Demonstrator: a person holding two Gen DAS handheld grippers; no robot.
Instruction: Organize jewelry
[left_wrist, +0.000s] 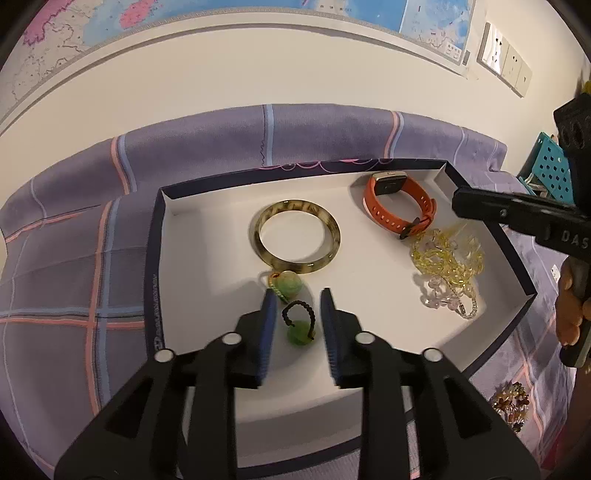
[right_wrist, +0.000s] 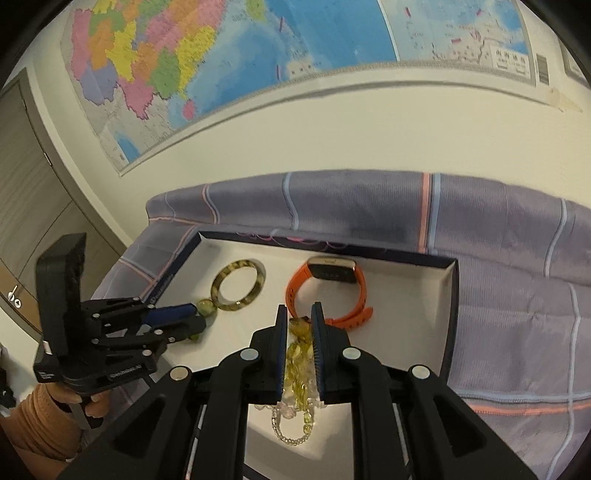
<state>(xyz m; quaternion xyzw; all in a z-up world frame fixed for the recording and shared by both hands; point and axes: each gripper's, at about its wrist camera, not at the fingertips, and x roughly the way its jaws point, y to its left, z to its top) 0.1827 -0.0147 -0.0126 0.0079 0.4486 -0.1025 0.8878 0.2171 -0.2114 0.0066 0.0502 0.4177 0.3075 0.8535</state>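
A shallow white tray with a dark rim (left_wrist: 162, 229) lies on a purple plaid cloth. In it are a tortoiseshell bangle (left_wrist: 295, 236), an orange watch (left_wrist: 397, 206), a pile of yellow and clear bead strands (left_wrist: 448, 266), a green bead with a yellow cord (left_wrist: 290, 286) and a green bead on a black cord loop (left_wrist: 299, 328). My left gripper (left_wrist: 298, 301) is open, its fingers on either side of the black-cord bead, not touching it. My right gripper (right_wrist: 300, 314) hangs over the yellow bead pile (right_wrist: 297, 363), jaws narrowly apart with beads between them.
A map hangs on the white wall behind. A dark beaded cluster (left_wrist: 511, 404) lies on the cloth right of the tray. A teal perforated basket (left_wrist: 550, 166) stands at the far right. The left gripper also shows in the right wrist view (right_wrist: 184, 317), low over the tray's left part.
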